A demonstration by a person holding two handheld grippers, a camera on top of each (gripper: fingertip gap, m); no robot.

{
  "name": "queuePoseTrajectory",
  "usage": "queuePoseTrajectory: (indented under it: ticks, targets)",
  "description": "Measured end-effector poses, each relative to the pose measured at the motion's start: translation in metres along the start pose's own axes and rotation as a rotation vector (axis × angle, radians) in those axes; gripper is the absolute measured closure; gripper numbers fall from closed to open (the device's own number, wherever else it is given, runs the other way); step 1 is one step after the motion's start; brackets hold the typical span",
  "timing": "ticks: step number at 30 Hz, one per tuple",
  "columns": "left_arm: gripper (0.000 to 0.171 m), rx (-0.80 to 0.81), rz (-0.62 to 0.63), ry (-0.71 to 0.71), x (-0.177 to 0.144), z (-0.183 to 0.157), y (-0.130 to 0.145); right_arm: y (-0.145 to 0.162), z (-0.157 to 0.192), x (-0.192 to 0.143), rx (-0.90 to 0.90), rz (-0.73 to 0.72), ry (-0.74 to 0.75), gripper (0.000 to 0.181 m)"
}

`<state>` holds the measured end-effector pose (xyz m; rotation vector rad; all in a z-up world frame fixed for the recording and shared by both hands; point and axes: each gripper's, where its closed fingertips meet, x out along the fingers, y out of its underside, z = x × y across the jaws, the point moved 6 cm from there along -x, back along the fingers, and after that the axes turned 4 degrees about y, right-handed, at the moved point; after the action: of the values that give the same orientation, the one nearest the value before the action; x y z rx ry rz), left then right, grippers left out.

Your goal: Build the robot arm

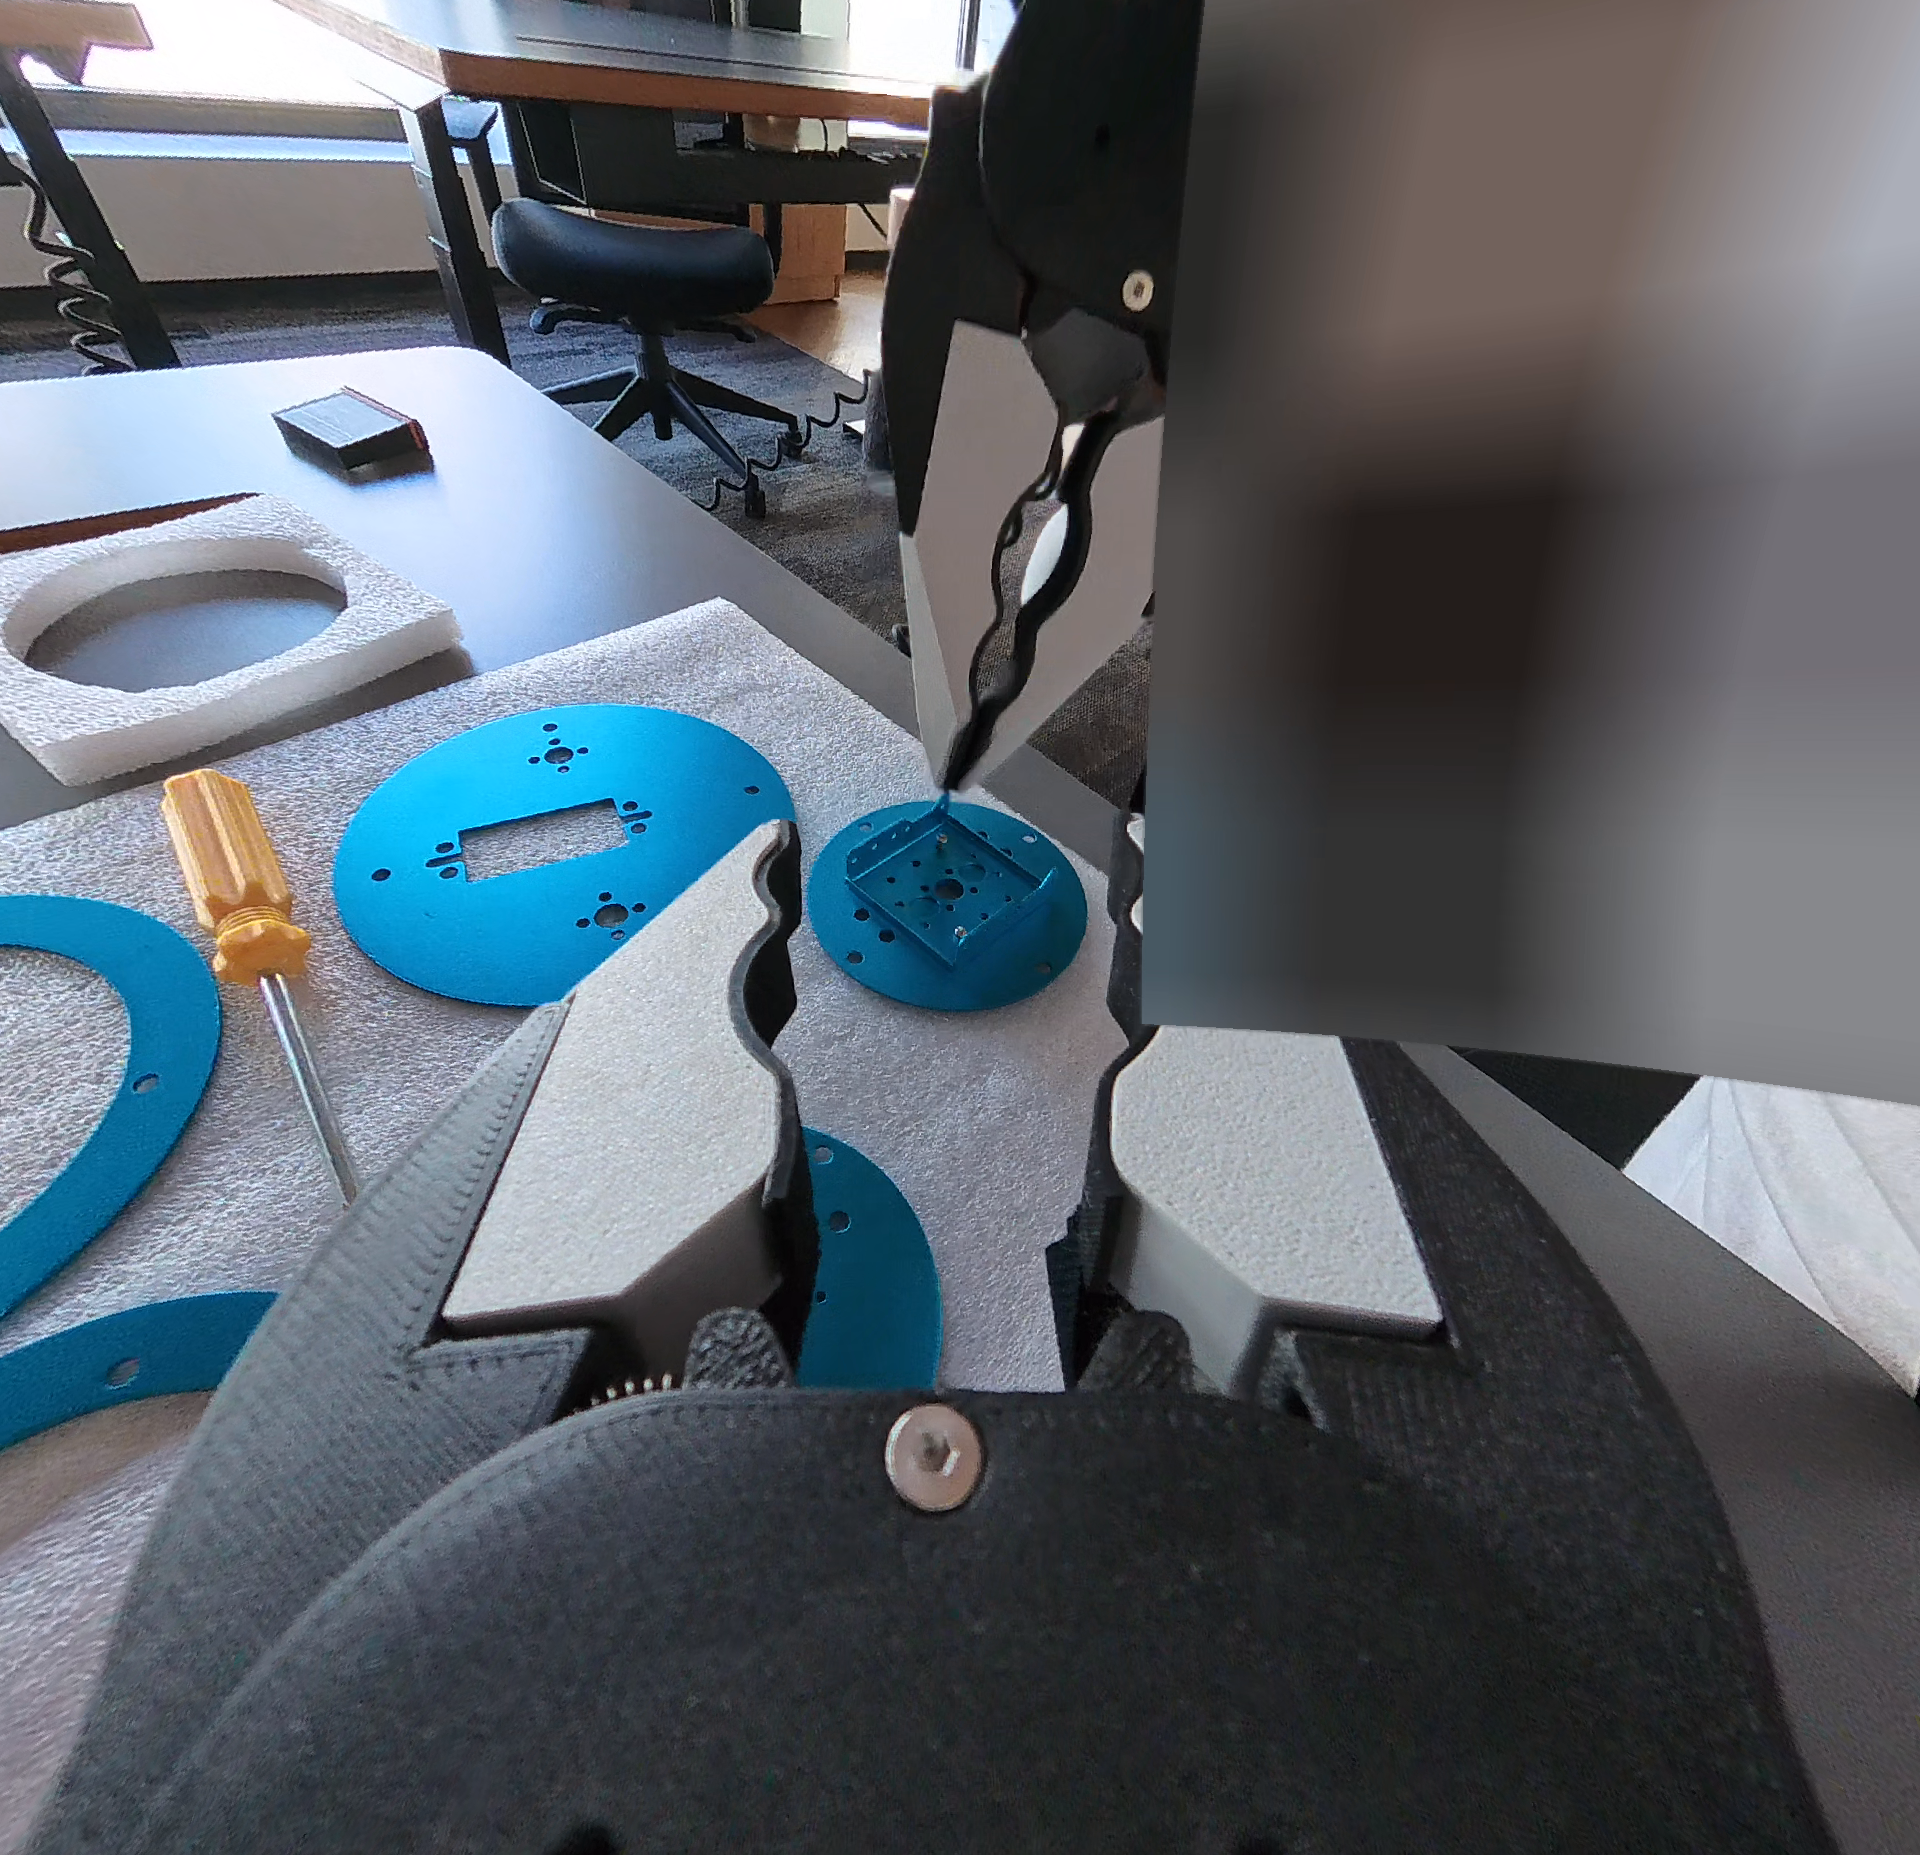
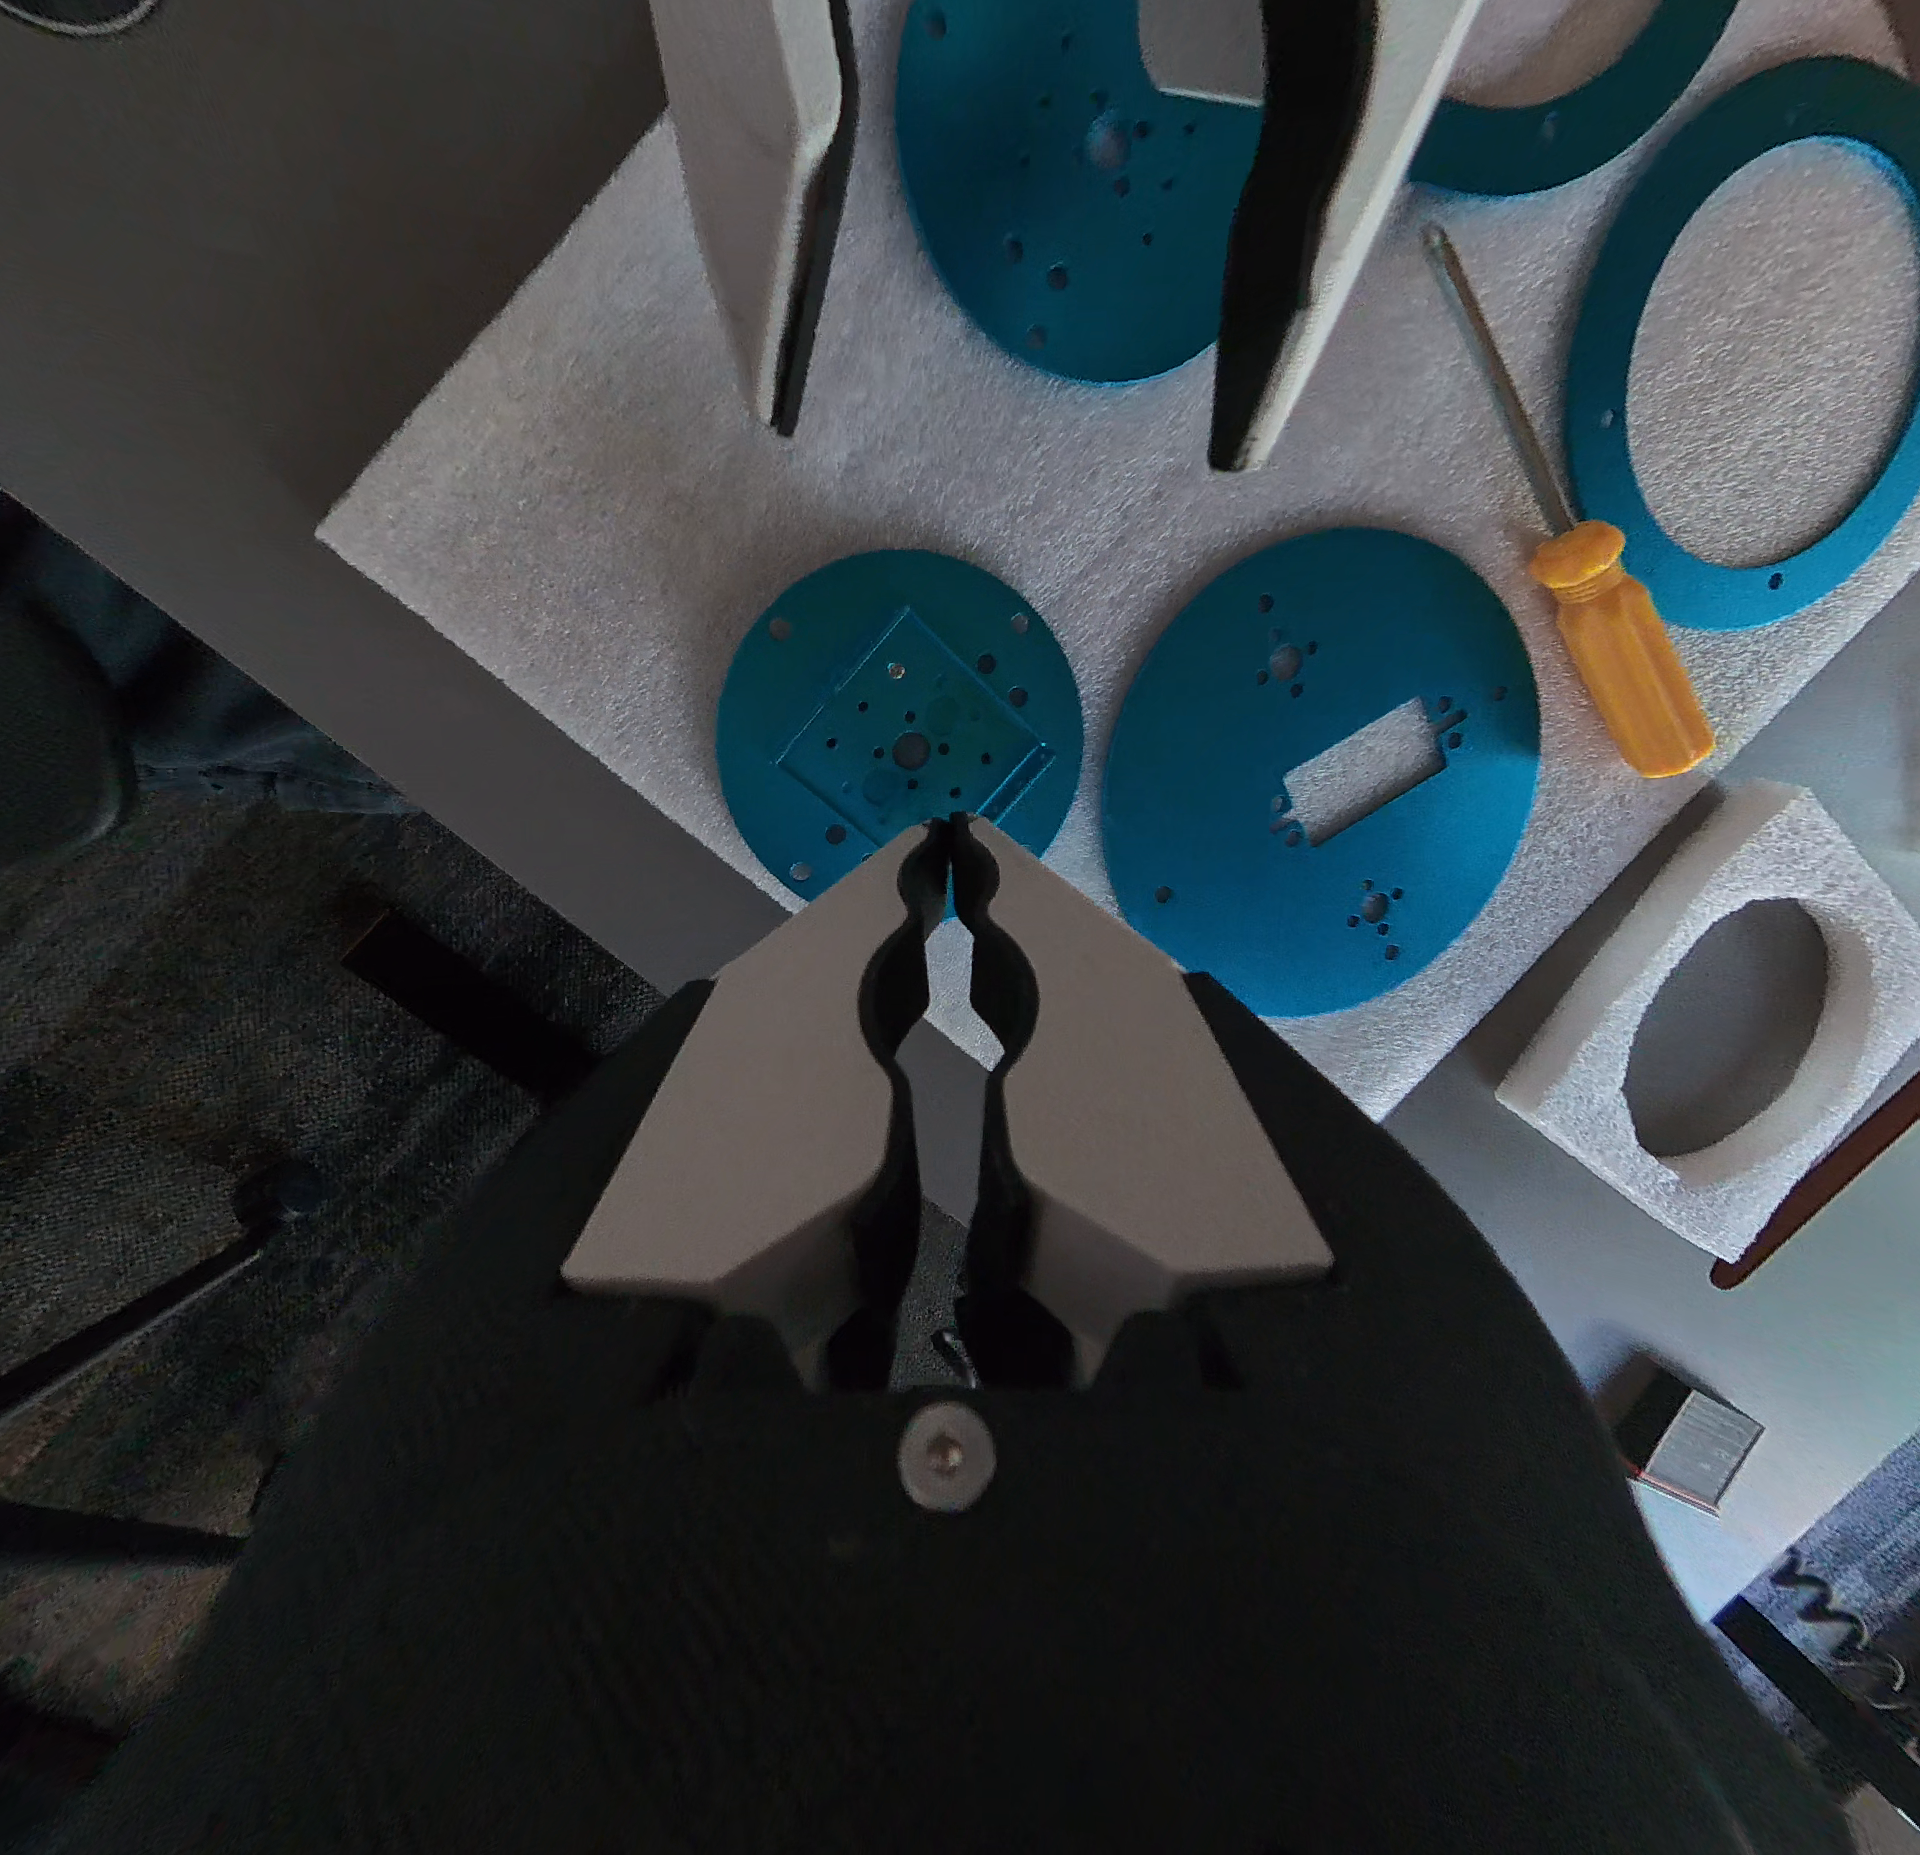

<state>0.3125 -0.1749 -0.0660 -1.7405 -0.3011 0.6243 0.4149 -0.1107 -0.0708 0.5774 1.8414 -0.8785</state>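
A small blue square bracket [image 1: 935,886] with upturned walls sits on a small blue disc [image 1: 904,974] on a white foam mat [image 1: 935,1109]. My right gripper [image 1: 951,782] comes down from above and is shut, pinching the bracket's far top corner. In the right wrist view its tips [image 2: 951,823] meet at the near edge of the bracket [image 2: 904,725] on the disc [image 2: 779,683]. My left gripper [image 1: 951,839] is open and empty, with a finger on either side of the disc, just short of it. It also shows in the right wrist view [image 2: 1008,444].
On the mat lie a large blue disc with a rectangular cutout [image 1: 499,932], a yellow-handled screwdriver [image 1: 229,870], blue rings [image 1: 156,1078] and another blue disc [image 1: 873,1275] under my left gripper. A white foam block with a round hole [image 1: 208,642] and a small black box [image 1: 353,429] sit beyond. The table edge runs just right of the mat. Left tips to right tips: about 7 cm. The right tips stand about 5 cm off the small blue disc [image 1: 904,974].
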Motion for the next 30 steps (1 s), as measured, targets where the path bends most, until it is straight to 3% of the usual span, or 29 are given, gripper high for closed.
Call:
queuePoseTrajectory:
  ticks: [4,7,10,14,20,22,25,30]
  targets:
    - [0.115,-0.020,0.003,-0.054,-0.004,0.009,0.000,0.003,-0.014,-0.019,0.037,-0.042,0.044,0.181]
    - [0.125,-0.066,0.054,-0.234,-0.017,0.037,-0.001,0.010,-0.029,-0.037,0.086,-0.074,0.098,0.181]
    - [0.143,-0.122,0.238,-0.392,-0.030,0.068,0.001,0.018,-0.041,-0.052,0.125,-0.112,0.135,0.181]
    - [0.145,-0.267,0.441,-0.393,-0.021,0.098,0.003,0.023,-0.049,-0.058,0.159,-0.146,0.135,0.181]
    - [0.148,-0.247,0.742,-0.515,-0.004,0.114,0.020,0.029,-0.050,-0.057,0.144,-0.099,0.158,0.181]
    - [0.168,-0.211,0.742,-0.541,-0.003,0.115,0.019,0.028,-0.050,-0.057,0.150,-0.104,0.157,0.181]
    - [0.169,-0.194,0.737,-0.562,-0.006,0.117,0.020,0.032,-0.052,-0.055,0.169,-0.099,0.160,0.181]
    - [0.169,-0.293,0.507,-0.505,-0.020,0.107,0.005,0.037,-0.062,-0.058,0.299,-0.191,0.170,0.181]
